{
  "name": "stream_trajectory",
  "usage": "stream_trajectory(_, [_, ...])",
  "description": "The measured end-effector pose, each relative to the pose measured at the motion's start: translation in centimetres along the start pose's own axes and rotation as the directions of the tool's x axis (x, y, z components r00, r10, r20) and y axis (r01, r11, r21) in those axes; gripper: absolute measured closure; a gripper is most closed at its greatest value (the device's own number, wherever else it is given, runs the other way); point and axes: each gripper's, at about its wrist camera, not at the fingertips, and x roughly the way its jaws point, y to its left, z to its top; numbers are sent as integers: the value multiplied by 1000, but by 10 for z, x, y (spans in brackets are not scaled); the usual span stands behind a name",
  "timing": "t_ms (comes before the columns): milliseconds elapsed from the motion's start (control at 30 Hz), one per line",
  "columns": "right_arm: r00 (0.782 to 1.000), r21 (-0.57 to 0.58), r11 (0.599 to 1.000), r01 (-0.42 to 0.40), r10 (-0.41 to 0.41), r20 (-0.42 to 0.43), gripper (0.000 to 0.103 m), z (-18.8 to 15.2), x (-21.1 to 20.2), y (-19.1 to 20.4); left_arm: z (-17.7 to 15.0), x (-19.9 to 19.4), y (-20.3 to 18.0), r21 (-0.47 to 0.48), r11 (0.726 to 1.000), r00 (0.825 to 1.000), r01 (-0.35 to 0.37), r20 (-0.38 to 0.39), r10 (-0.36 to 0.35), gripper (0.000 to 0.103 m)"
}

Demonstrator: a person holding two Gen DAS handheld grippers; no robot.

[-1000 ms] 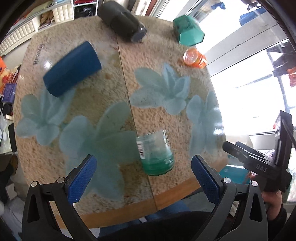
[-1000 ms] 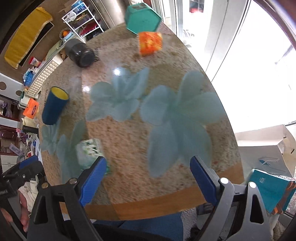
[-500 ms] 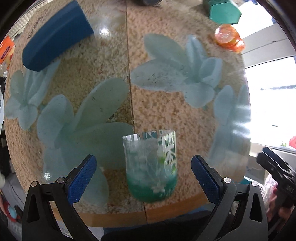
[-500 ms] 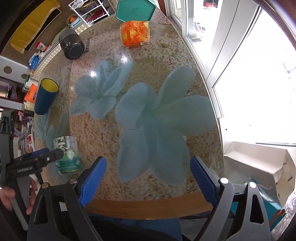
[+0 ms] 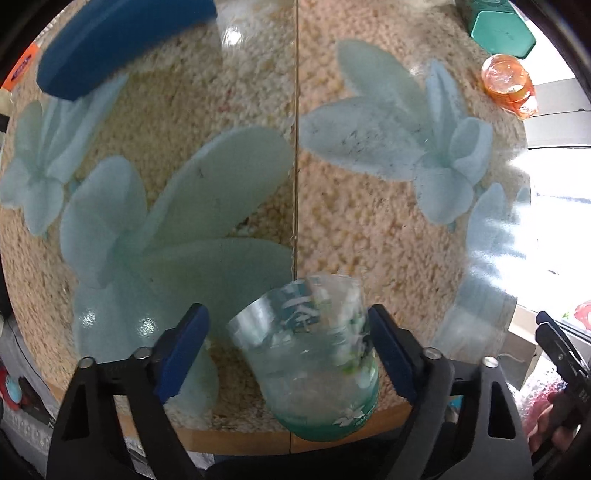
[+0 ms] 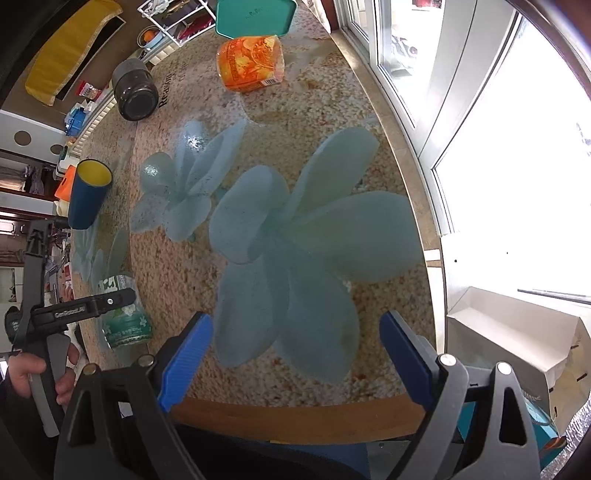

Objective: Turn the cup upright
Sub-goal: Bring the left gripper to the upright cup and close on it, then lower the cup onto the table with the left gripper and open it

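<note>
**a:** where's the cup right now?

**b:** i see the clear cup (image 5: 310, 354) with the green base lying on its side near the front edge of the table (image 5: 221, 155), open mouth facing away from my left camera. it sits between the two blue pads of my left gripper (image 5: 288, 354). from the right wrist view the same cup (image 6: 123, 314) lies at the left edge, with the left gripper's (image 6: 110, 301) arm over it.

**a:** is the left one clamped on it?

**b:** no, its jaws stand wide apart. the right-side pad (image 5: 388, 350) looks just beside the cup's wall or touching it, i can't tell which; the left-side pad stands clear of it.

**a:** and your right gripper?

**b:** my right gripper (image 6: 295, 354) is spread wide with nothing between its pads, hovering over the big pale flower print near the front of the table.

**a:** what else is on the table?

**b:** a blue cup (image 6: 86, 194) with a yellow inside, on its side at the left. a dark cup (image 6: 135, 90) on its side at the back. an orange cup (image 6: 251, 62) also lying down, and a teal container (image 6: 255, 16) just behind it.
</note>
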Motion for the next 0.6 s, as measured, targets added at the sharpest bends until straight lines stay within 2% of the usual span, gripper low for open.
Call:
stream_trajectory(33, [1000, -1, 1000, 0, 0, 4, 11, 1, -1, 0, 1, 2, 1, -2, 1000, 1000, 2, -7, -2, 27])
stream_trajectory(300, [1000, 15, 1000, 6, -6, 17, 11, 4, -6, -10, -11, -3, 8, -62, 996, 998, 64, -2, -64, 30])
stream_trajectory(433, [1000, 4, 1000, 8, -8, 19, 11, 4, -7, -9, -15, -17, 4, -54, 994, 995, 90, 47, -87, 32])
stream_trajectory(600, [1000, -10, 1000, 14, -14, 22, 11, 6, -8, -8, -12, -42, -4, -15, 997, 989, 74, 132, -71, 35])
